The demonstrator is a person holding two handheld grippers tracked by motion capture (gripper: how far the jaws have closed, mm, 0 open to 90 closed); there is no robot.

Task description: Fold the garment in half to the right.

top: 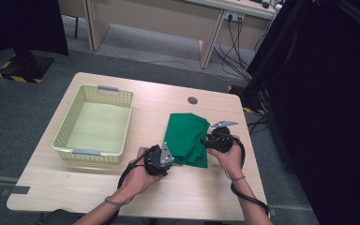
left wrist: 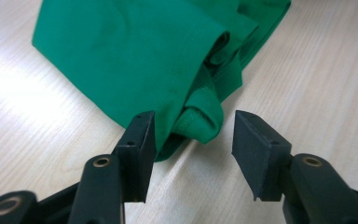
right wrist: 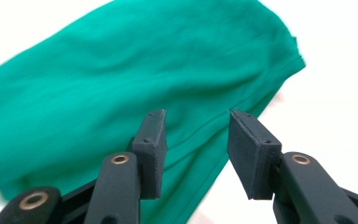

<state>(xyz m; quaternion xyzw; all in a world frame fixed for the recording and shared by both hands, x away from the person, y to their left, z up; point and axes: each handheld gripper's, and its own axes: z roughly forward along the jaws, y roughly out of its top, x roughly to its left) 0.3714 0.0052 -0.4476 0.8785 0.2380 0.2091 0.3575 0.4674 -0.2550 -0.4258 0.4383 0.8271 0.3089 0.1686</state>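
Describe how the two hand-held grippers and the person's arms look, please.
Each gripper, left gripper and right gripper, is black, carrying a grey three-cornered plate and a trailing black cable. The jaws are flat black rectangular pads on arms with brass-coloured rivets. Forearms are sleeveless; each wrist wears a thin band.

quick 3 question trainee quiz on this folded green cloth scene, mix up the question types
1. True or false: the green cloth lies inside the basket.
2. Which gripper is at the cloth's near-left corner? A left B right
3. Fill in: the left gripper's jaws stand ____, with the cloth's bunched corner between them.

Key: 1 false, it lies on the table. 2 A; the right gripper is at the right edge. 3 open.
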